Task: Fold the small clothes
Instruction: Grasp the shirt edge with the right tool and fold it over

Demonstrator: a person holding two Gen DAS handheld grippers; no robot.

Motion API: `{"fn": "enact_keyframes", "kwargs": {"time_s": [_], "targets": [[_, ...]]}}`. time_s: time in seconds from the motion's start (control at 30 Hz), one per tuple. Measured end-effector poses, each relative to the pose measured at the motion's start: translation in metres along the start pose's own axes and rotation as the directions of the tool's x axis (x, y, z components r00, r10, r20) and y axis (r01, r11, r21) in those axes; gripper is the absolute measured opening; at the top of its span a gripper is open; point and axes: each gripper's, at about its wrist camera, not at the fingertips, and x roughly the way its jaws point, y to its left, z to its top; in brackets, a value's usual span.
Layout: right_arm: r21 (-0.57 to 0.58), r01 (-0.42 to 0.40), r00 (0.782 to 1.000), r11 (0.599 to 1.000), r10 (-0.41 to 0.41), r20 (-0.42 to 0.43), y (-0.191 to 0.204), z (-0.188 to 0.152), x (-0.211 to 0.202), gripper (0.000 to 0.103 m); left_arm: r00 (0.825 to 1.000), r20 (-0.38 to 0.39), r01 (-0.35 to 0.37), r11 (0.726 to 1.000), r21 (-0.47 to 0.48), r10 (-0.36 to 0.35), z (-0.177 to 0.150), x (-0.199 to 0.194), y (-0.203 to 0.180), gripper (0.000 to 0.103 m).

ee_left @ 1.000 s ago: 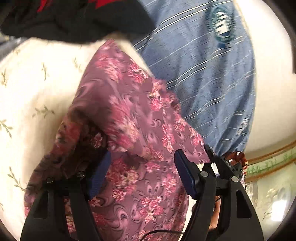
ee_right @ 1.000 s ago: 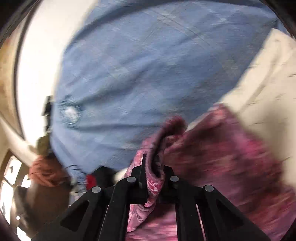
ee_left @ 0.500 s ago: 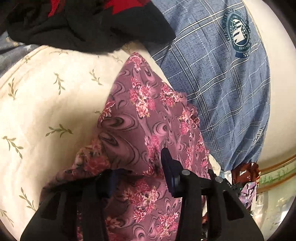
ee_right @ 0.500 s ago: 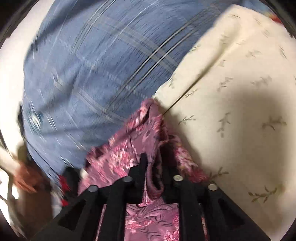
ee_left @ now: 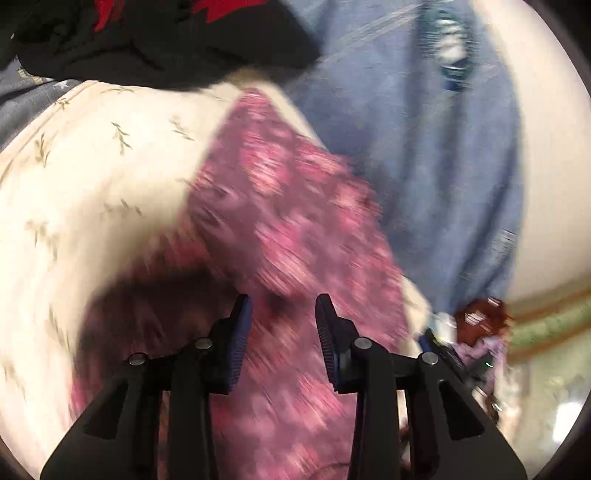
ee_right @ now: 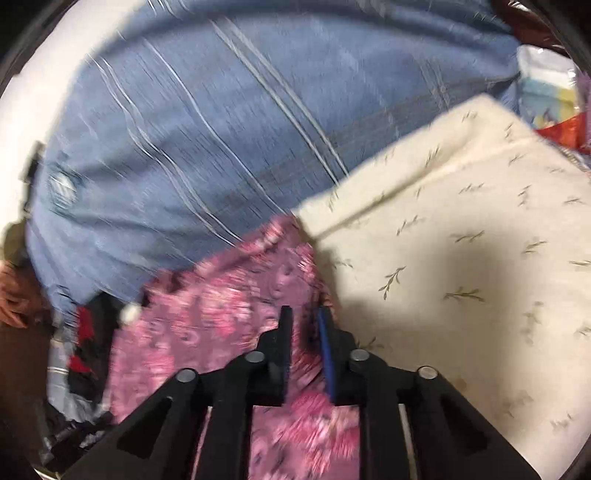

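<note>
The pink flowered cloth (ee_left: 295,229) is thin and soft, lying rumpled on a cream sheet (ee_left: 92,184) printed with small leaf sprigs. Far behind it lies a blue striped shirt (ee_right: 207,140). The left gripper (ee_left: 282,332) stands open above the cloth, holding nothing. The right gripper (ee_right: 304,347) has a narrow gap; it seems empty, but blur makes this unsure. Only the left view shows a black and red garment (ee_left: 155,33) at the far left.
</note>
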Motion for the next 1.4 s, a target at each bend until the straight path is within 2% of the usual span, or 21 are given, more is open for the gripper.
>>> {"fn": "enact_keyframes", "kwargs": {"time_s": [0.1,0.17,0.23,0.27,0.3,0.37,0.47,0.53,0.6,0.63,0.77,0.87,0.97,1.07,1.1,1.13,1.17,1.2,1.27,1.3,1.4], "targets": [[-0.018,-0.063,0.998,0.998,0.063,0.022,0.000,-0.001,-0.014,0.033,0.997,0.080,-0.025,0.999,0.040,0.022,-0.003,-0.025,-0.010,0.047],[-0.018,-0.082,0.997,0.996,0.082,0.011,0.003,-0.009,-0.004,0.033,0.990,0.112,-0.091,0.994,0.058,0.084,0.008,-0.023,-0.013,0.047],[0.008,-0.081,0.996,0.997,0.081,-0.031,-0.001,-0.016,0.013,0.033,0.988,0.062,-0.149,0.986,0.079,0.144,0.021,-0.001,-0.013,0.047],[0.004,-0.028,0.996,1.000,0.028,-0.085,-0.004,-0.024,0.029,0.032,0.980,0.030,-0.200,0.977,0.079,0.198,0.024,0.011,-0.008,0.047],[-0.001,0.002,0.992,1.000,-0.002,-0.122,-0.010,-0.030,0.033,0.028,0.969,-0.016,-0.245,0.964,0.108,0.248,0.024,0.027,-0.004,0.039],[-0.038,0.004,0.995,0.999,-0.008,-0.099,-0.008,-0.034,0.026,0.026,0.952,-0.034,-0.296,0.945,0.140,0.304,0.021,0.037,0.000,0.030],[-0.065,0.002,0.990,0.998,-0.012,-0.142,-0.009,-0.038,-0.003,0.030,0.965,-0.062,-0.246,0.962,0.121,0.254,0.011,0.009,0.001,0.030],[-0.083,-0.007,0.990,0.997,-0.005,-0.139,-0.017,-0.045,-0.029,0.042,0.974,-0.050,-0.213,0.970,0.117,0.220,0.002,-0.022,0.008,0.033],[-0.098,-0.010,0.990,0.995,-0.003,-0.138,-0.035,-0.060,-0.062,0.051,0.964,-0.038,-0.256,0.955,0.150,0.264,-0.010,-0.051,0.017,0.057],[-0.106,0.001,0.990,0.994,-0.016,-0.140,-0.046,-0.071,-0.078,0.053,0.958,-0.035,-0.275,0.947,0.164,0.284,-0.019,-0.062,0.022,0.060],[-0.089,0.032,0.986,0.996,-0.046,-0.159,-0.086,-0.105,-0.113,0.053,0.947,-0.138,-0.261,0.946,0.194,0.290,-0.059,-0.071,0.043,0.061],[-0.029,-0.027,0.985,0.999,0.021,-0.172,-0.109,-0.134,-0.133,0.051,0.933,-0.261,-0.198,0.959,0.201,0.248,-0.103,-0.061,0.060,0.062],[-0.009,-0.097,0.976,0.995,0.094,-0.197,-0.114,-0.163,-0.150,0.053,0.943,-0.201,-0.201,0.936,0.289,0.265,-0.134,-0.070,0.050,0.068],[-0.043,-0.139,0.959,0.989,0.123,-0.256,-0.112,-0.183,-0.156,0.053,0.938,-0.304,-0.091,0.966,0.241,0.164,-0.153,-0.070,0.056,0.068],[-0.074,-0.134,0.959,0.988,0.110,-0.262,-0.109,-0.189,-0.159,0.047,0.937,-0.304,-0.098,0.965,0.244,0.173,-0.155,-0.071,0.059,0.058],[-0.119,-0.111,0.964,0.987,0.077,-0.255,-0.107,-0.192,-0.163,0.017,0.940,-0.276,-0.125,0.956,0.263,0.199,-0.157,-0.074,0.060,0.044],[-0.166,-0.086,0.969,0.982,0.044,-0.243,-0.104,-0.193,-0.166,0.005,0.940,-0.264,-0.143,0.952,0.271,0.216,-0.157,-0.075,0.059,0.010],[-0.170,-0.078,0.976,0.982,0.040,-0.216,-0.104,-0.193,-0.171,0.004,0.940,-0.264,-0.151,0.956,0.251,0.217,-0.156,-0.079,0.061,0.004],[-0.111,-0.100,0.985,0.989,0.083,-0.150,-0.111,-0.186,-0.187,0.004,0.949,-0.237,-0.155,0.964,0.215,0.206,-0.154,-0.087,0.067,0.004],[-0.085,-0.112,0.985,0.990,0.100,-0.140,-0.116,-0.184,-0.191,0.004,0.948,-0.215,-0.187,0.957,0.223,0.235,-0.158,-0.092,0.072,0.004],[-0.102,-0.051,0.980,0.993,0.030,-0.195,-0.122,-0.187,-0.185,0.009,0.945,-0.232,-0.181,0.958,0.220,0.232,-0.166,-0.094,0.080,0.005]]}}
